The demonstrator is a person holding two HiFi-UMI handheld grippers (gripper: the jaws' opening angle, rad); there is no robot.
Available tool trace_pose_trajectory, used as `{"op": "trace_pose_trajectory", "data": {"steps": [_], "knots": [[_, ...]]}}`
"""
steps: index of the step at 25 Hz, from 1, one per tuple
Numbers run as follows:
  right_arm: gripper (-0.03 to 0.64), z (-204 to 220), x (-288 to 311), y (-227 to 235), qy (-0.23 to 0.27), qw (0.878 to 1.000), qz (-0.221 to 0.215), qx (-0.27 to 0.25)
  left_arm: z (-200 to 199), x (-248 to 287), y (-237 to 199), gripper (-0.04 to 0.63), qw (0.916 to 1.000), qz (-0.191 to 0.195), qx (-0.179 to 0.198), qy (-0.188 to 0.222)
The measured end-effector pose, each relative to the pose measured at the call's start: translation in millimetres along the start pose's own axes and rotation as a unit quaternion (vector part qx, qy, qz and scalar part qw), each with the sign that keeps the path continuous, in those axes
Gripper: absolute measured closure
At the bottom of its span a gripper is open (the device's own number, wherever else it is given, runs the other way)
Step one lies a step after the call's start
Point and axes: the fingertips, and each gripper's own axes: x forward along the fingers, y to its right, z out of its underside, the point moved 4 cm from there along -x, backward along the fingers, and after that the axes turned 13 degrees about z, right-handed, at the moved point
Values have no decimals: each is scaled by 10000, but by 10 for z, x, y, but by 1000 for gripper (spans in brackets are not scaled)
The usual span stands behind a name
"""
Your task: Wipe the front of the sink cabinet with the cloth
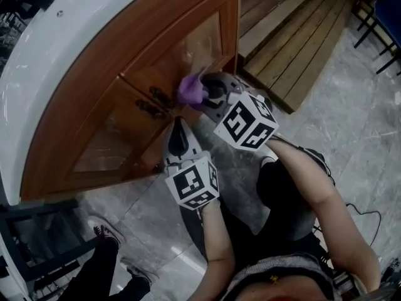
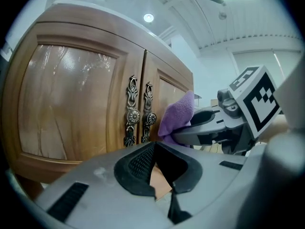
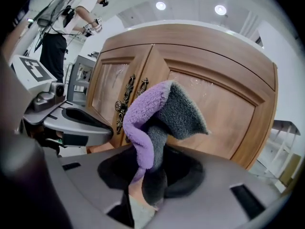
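- Head view: the right hand-held gripper (image 1: 210, 96) pinches the purple cloth (image 1: 190, 89) against or just off the sink cabinet (image 1: 113, 115), on its right door beside the ornate handles (image 1: 156, 102); contact is unclear. Open floor (image 1: 351, 105) lies alongside.
- Left gripper view: the left hand-held gripper (image 2: 159, 175) is pressed together, empty, low before the door seam.
- Right gripper view: the jaws clamp the cloth's fold. I judge wiping barely begun: the right door panel (image 3: 224, 113) offers free room, and the raised frame edges and handles need care.

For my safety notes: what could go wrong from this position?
1. The cloth is bunched in the right tool, so hard tool parts might touch and scratch the cabinet door.
2. It may snag on the ornate handles close by.
3. The left tool sits near the right one; they might collide.
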Motion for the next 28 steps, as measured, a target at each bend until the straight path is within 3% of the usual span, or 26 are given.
{"op": "trace_pose_trajectory", "data": {"steps": [21,28], "knots": [[433,-236,-72,-346,233,9987,-381,-227,42,-157,-159,589,9999,-114,-50,9],[433,-250,-72,-374,240,9983,-497,-176,96,-153,-148,589,9994,-186,-248,147]]}}
